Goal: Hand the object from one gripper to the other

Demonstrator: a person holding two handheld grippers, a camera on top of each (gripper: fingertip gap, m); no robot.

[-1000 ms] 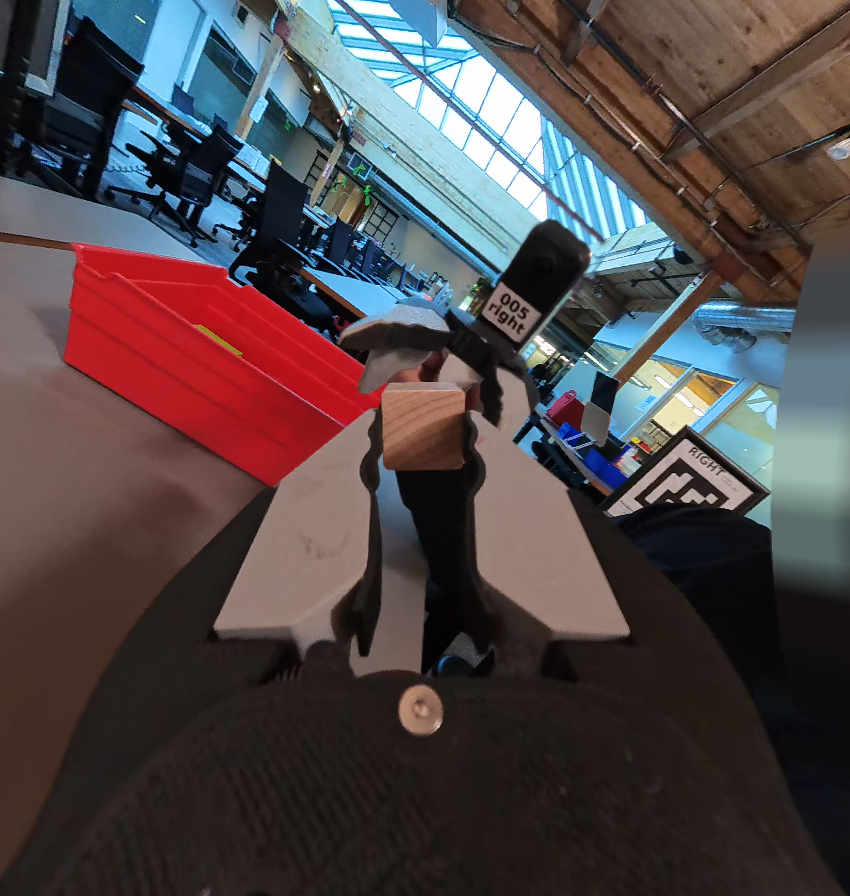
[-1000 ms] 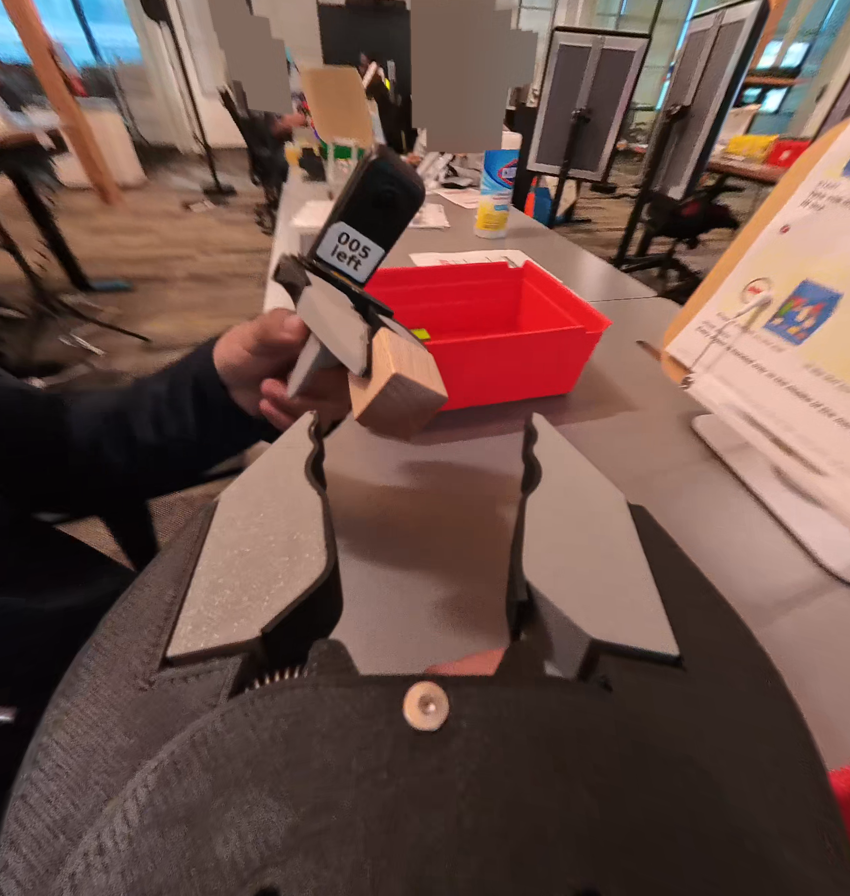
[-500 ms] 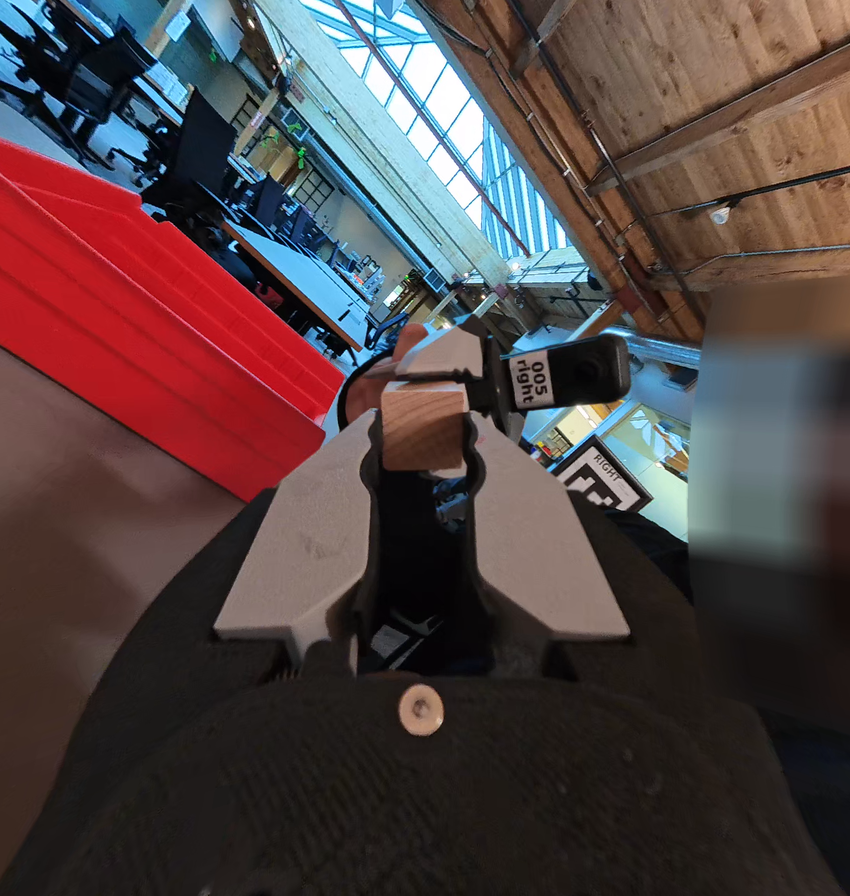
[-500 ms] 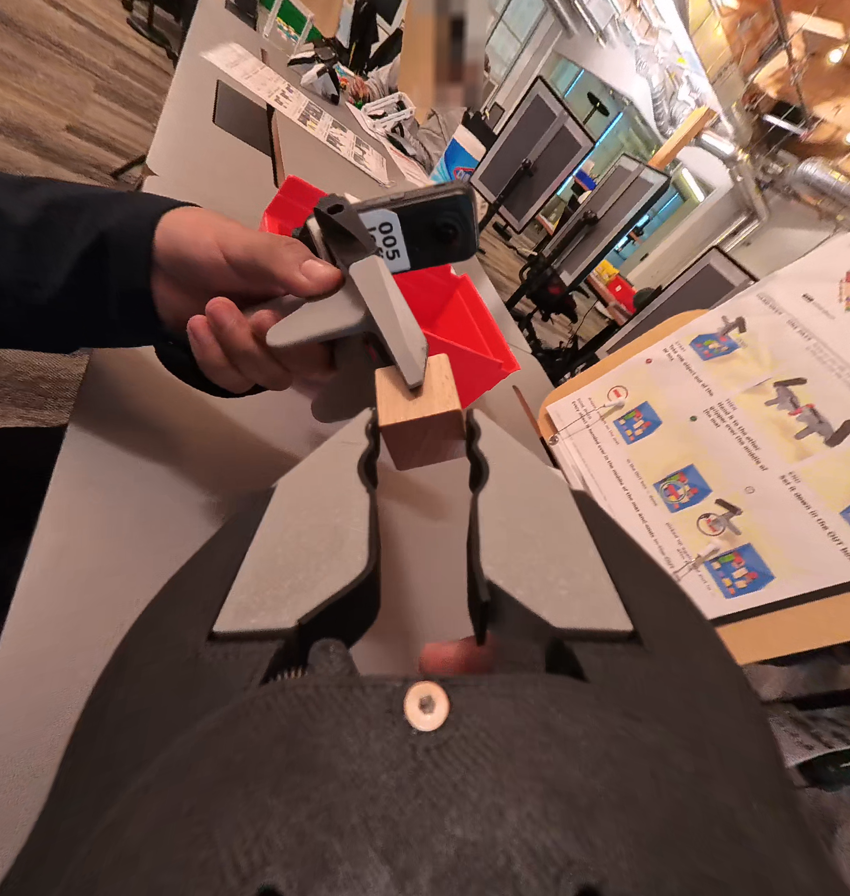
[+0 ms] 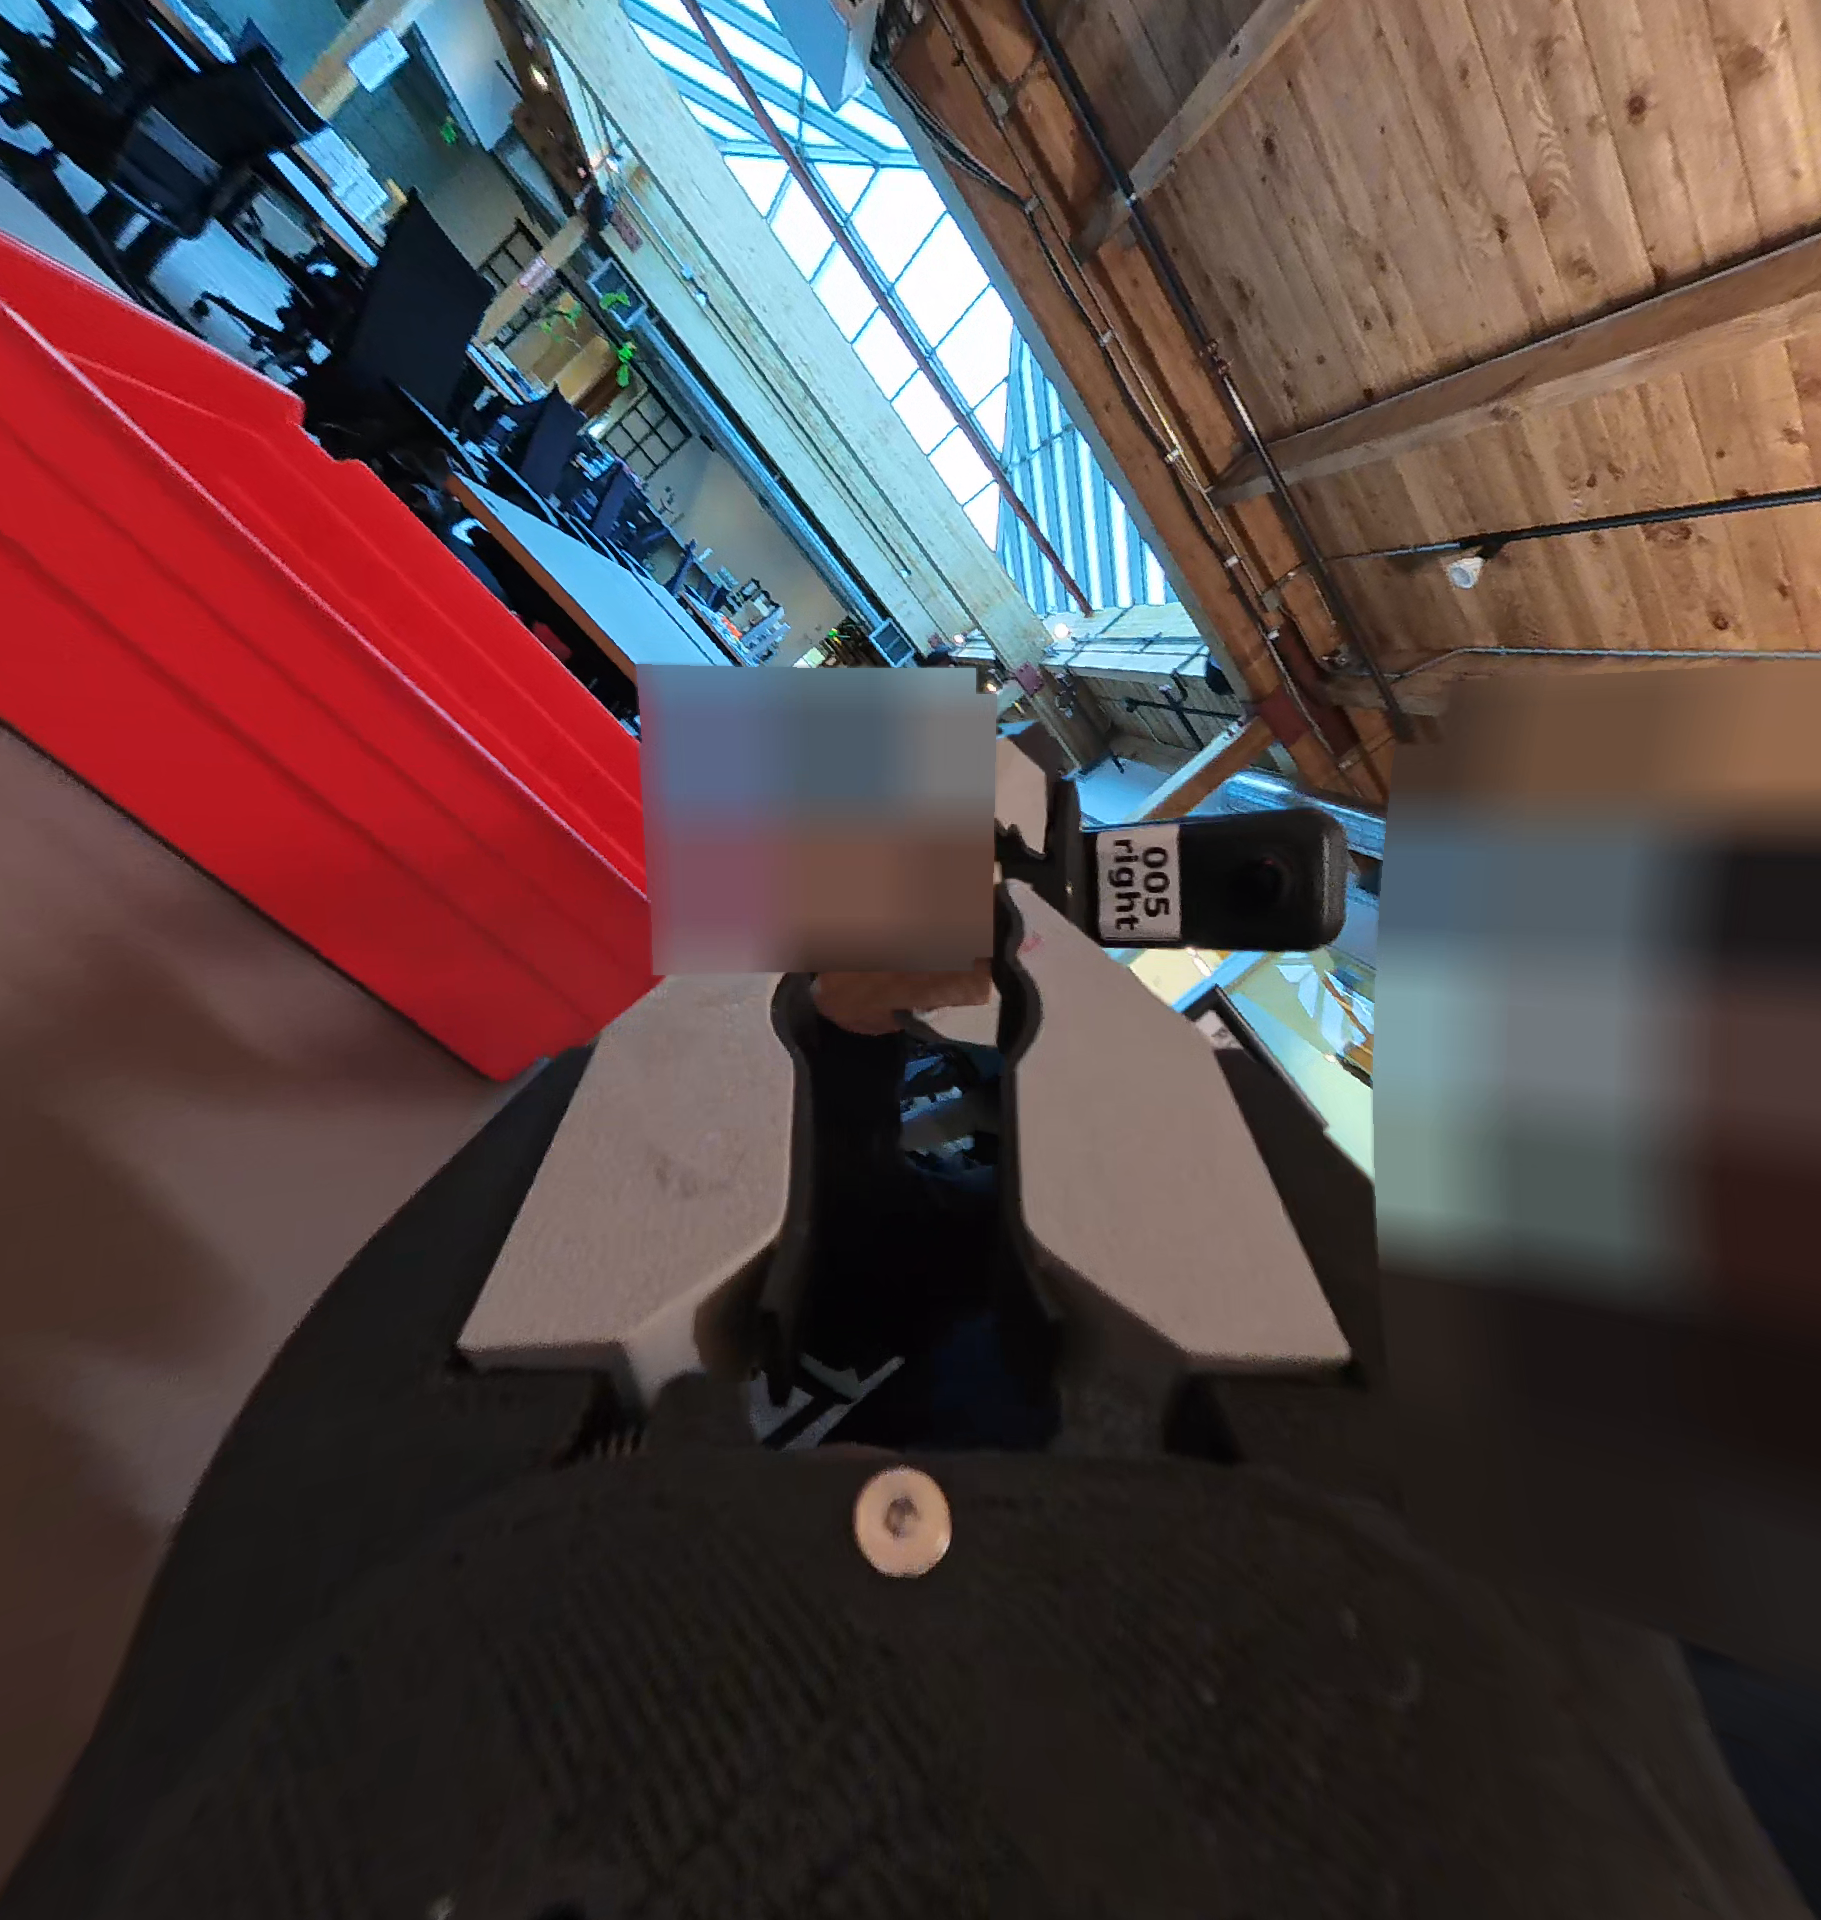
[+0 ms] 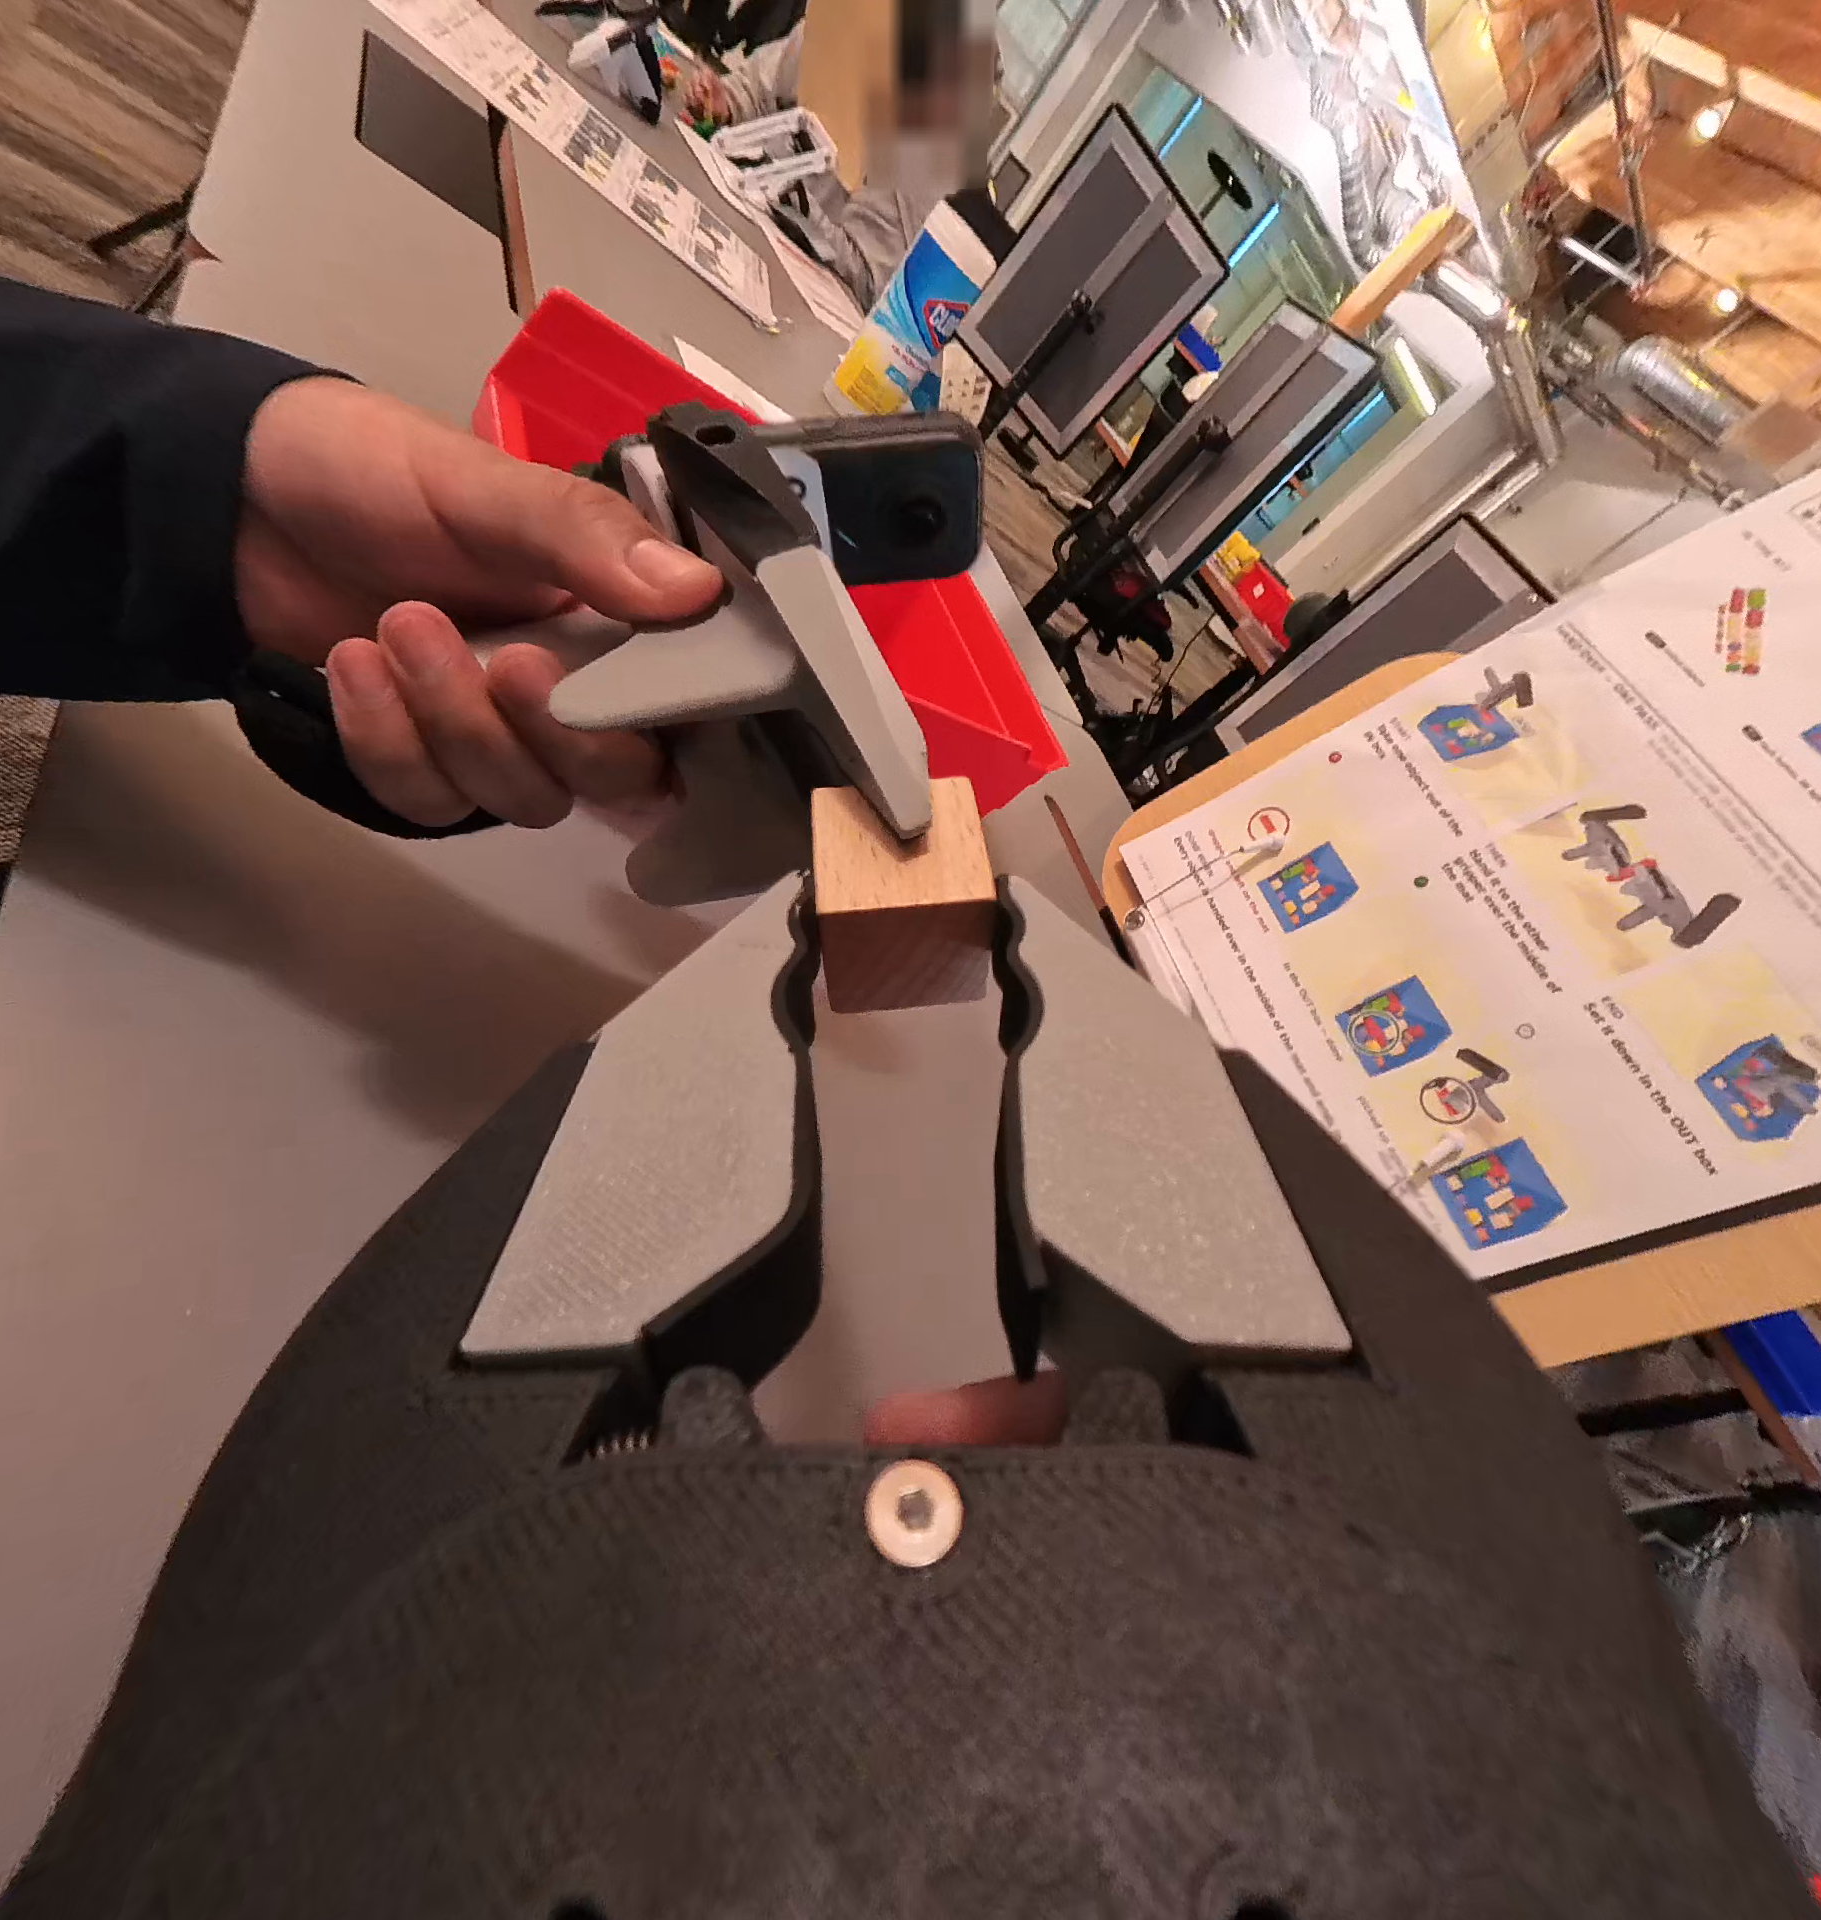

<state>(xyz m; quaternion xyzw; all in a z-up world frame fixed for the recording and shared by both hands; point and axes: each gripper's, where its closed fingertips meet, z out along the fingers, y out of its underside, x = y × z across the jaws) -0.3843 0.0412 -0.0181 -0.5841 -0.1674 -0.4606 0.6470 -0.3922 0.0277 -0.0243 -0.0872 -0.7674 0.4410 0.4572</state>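
Note:
A light wooden cube [image 6: 901,914] is in the air above the grey table [image 6: 210,1091]. My right gripper [image 6: 904,935] is shut on it, with both pads against its sides. My left gripper comes in from the left, held by a person's hand [image 6: 449,582]. Its upper finger [image 6: 854,707] presses on the cube's top and its lower finger is hidden under the cube. In the left wrist view a blurred patch covers the fingertips of my left gripper [image 5: 901,1013]. Only the cube's lower edge [image 5: 906,992] shows between its fingers there, and the right gripper's camera [image 5: 1218,883] is just beyond.
A red bin [image 6: 947,665] stands on the table behind the cube and also shows in the left wrist view [image 5: 262,644]. A wooden board with a picture instruction sheet [image 6: 1560,935] leans at the right. A wipes canister [image 6: 916,312] and monitors stand farther back. My left and right fingertips are right by each other.
My right gripper went from wide open beside the cube to shut on its sides. The left gripper has kept its hold throughout. Both grippers rolled and came closer together.

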